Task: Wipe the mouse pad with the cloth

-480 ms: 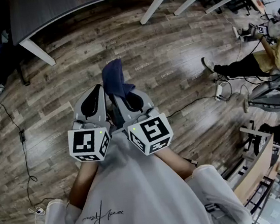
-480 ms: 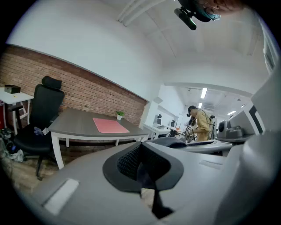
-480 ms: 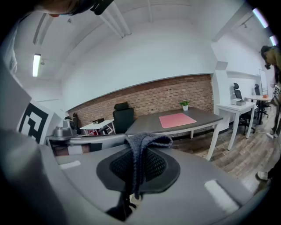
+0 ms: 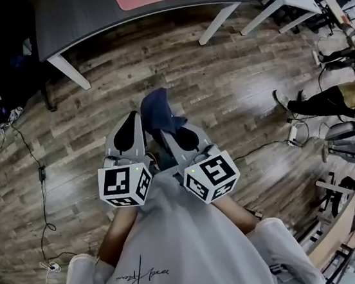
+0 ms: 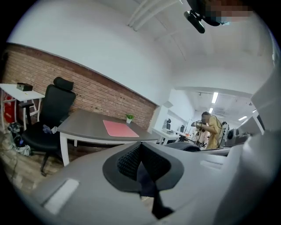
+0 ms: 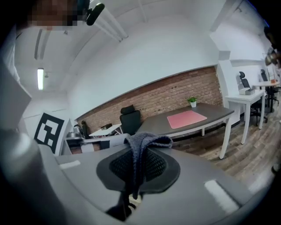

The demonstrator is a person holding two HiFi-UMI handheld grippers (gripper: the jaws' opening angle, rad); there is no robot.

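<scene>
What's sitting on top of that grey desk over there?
A pink mouse pad and, behind it near the wall, a small potted plant. The rest of the desk looks bare. Whatever lies beneath the pad is covered.

The left tongs [image 5: 140, 151] fill the bottom of the view, big and grey. Their two black bumpy pads [image 5: 128, 161] are pressed together at the tips, with a dark slit lower down. Past them stands a grey desk [image 5: 83, 127] with white legs. A pink mouse pad [image 5: 120, 128] lies flat on it, and a small green plant [image 5: 129, 117] sits near the far edge. A black chair [image 5: 52, 110] stands just left of the desk. Behind is a brick wall [image 5: 88, 90]. Far off on the right stands a person [image 5: 211, 131] in a yellow top.
</scene>
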